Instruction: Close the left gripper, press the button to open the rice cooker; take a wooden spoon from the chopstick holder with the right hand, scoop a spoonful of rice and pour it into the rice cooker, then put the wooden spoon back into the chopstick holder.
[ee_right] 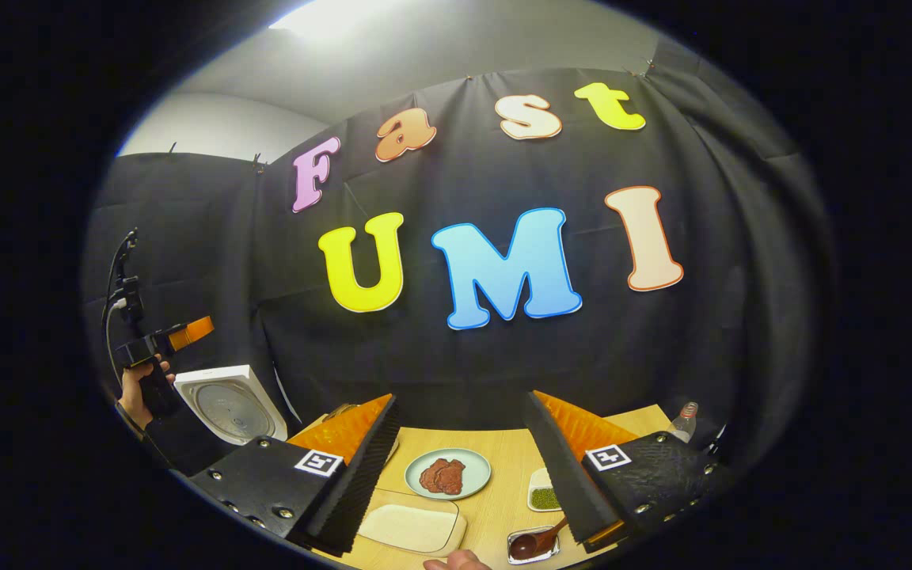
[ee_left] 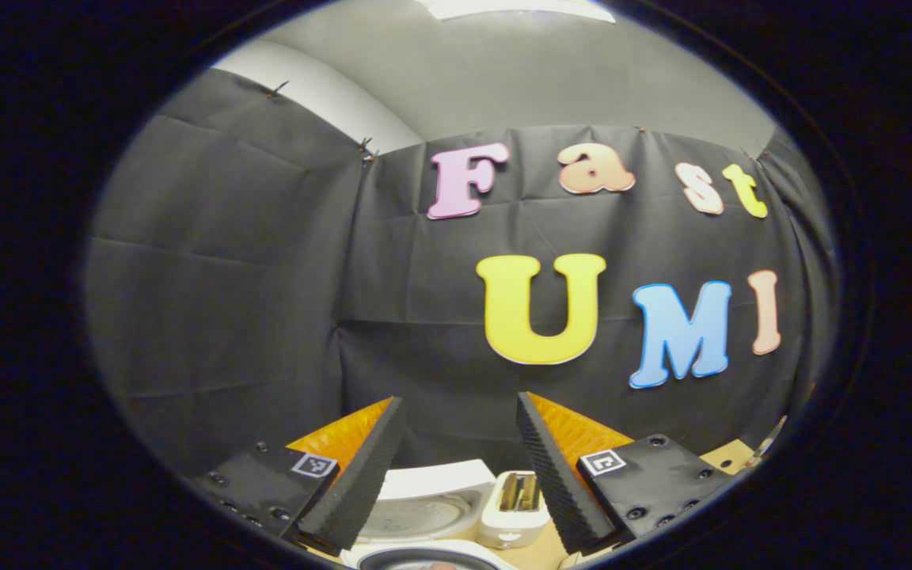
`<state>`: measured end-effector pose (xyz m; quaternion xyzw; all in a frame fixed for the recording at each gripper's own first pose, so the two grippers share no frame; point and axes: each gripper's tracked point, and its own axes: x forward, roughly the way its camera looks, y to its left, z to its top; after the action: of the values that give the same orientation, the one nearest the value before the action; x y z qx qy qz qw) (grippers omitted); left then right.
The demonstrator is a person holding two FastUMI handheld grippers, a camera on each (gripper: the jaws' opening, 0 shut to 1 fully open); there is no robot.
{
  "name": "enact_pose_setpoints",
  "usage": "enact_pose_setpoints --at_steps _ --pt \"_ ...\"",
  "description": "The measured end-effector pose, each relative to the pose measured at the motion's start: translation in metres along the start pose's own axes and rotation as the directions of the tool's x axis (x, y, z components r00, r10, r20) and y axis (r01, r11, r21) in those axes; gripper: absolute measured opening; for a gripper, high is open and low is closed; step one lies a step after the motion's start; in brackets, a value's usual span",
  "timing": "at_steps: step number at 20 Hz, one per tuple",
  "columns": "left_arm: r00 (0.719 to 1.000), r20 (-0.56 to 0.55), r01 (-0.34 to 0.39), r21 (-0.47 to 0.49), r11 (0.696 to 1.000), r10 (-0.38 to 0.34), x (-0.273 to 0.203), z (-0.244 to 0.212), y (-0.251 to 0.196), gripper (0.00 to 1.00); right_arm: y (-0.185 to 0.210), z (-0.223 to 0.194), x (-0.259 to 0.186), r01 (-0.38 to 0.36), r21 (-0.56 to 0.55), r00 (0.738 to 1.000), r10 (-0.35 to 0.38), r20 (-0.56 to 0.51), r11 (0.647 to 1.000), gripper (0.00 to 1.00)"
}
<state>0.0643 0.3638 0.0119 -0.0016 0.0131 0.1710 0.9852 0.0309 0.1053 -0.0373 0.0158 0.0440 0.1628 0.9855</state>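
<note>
the rice cooker [ee_right: 226, 412] stands lid-up at nine o'clock in the right gripper view, so the button step looks done. both the left tool [ee_left: 460, 459] and right tool [ee_right: 460, 467] are spread, holding nothing. the wooden spoon [ee_right: 539, 541] lies in a small dish on the tabletop [ee_right: 503, 459] at six o'clock; scooping, pouring and returning remain.

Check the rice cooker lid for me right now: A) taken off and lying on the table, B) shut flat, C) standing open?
C: the rice cooker lid stands raised with its round inner plate facing out, and in the left gripper view it rises behind the pot opening.
</note>
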Motion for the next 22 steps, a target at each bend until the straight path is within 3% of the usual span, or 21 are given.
enact_pose_setpoints --at_steps 3,4,7,10,11,12,13,14,16,19,21,22 --pt "0.998 -0.033 -0.056 -0.008 0.998 0.056 0.023 -0.020 0.039 0.98 0.011 0.001 0.001 -0.009 -0.019 1.000 0.009 -0.006 1.000 0.96" --pt "0.997 -0.056 -0.053 -0.003 0.999 0.053 0.028 -0.030 0.043 0.94 0.010 0.002 0.002 -0.002 -0.022 1.000 0.002 -0.003 1.000 0.96" --pt "0.992 -0.112 -0.059 0.029 0.998 0.062 0.047 -0.060 0.053 0.98 0.014 0.005 0.005 0.006 -0.021 1.000 -0.006 -0.001 1.000 0.96" --pt "0.976 -0.193 -0.096 0.016 0.995 0.097 0.063 -0.091 0.063 0.94 0.013 0.006 0.007 0.018 -0.024 1.000 -0.018 -0.003 1.000 0.96" --pt "0.969 -0.222 -0.112 0.014 0.994 0.113 0.066 -0.105 0.066 0.99 0.012 0.003 0.007 0.021 -0.029 1.000 -0.021 -0.015 0.999 0.96" --pt "0.966 -0.219 -0.133 0.035 0.991 0.137 0.061 -0.105 0.068 0.98 0.010 0.003 0.005 0.021 -0.028 1.000 -0.021 -0.020 0.999 1.00" --pt "0.967 -0.215 -0.129 0.041 0.991 0.135 0.060 -0.106 0.069 0.96 0.009 0.003 0.004 0.021 -0.023 1.000 -0.021 -0.022 1.000 0.96" --pt "0.967 -0.210 -0.137 0.053 0.989 0.145 0.057 -0.105 0.068 0.89 0.006 0.001 0.004 0.023 -0.021 0.999 -0.023 -0.025 1.000 0.96" --pt "0.969 -0.194 -0.142 0.055 0.988 0.150 0.050 -0.104 0.063 0.99 0.002 -0.004 0.004 0.022 -0.024 0.999 -0.023 -0.035 0.999 0.96" --pt "0.970 -0.179 -0.158 0.065 0.985 0.167 0.026 -0.107 0.054 0.99 -0.001 -0.006 0.001 0.013 -0.011 0.999 -0.014 -0.045 1.000 0.96" --pt "0.971 -0.166 -0.163 0.067 0.984 0.172 0.008 -0.112 0.044 0.89 -0.007 -0.002 0.000 0.023 -0.016 0.999 -0.023 -0.030 1.000 0.96" --pt "0.973 -0.155 -0.162 0.072 0.984 0.172 -0.002 -0.114 0.039 0.99 -0.010 0.001 0.000 0.032 -0.016 0.999 -0.032 -0.017 0.999 0.96"
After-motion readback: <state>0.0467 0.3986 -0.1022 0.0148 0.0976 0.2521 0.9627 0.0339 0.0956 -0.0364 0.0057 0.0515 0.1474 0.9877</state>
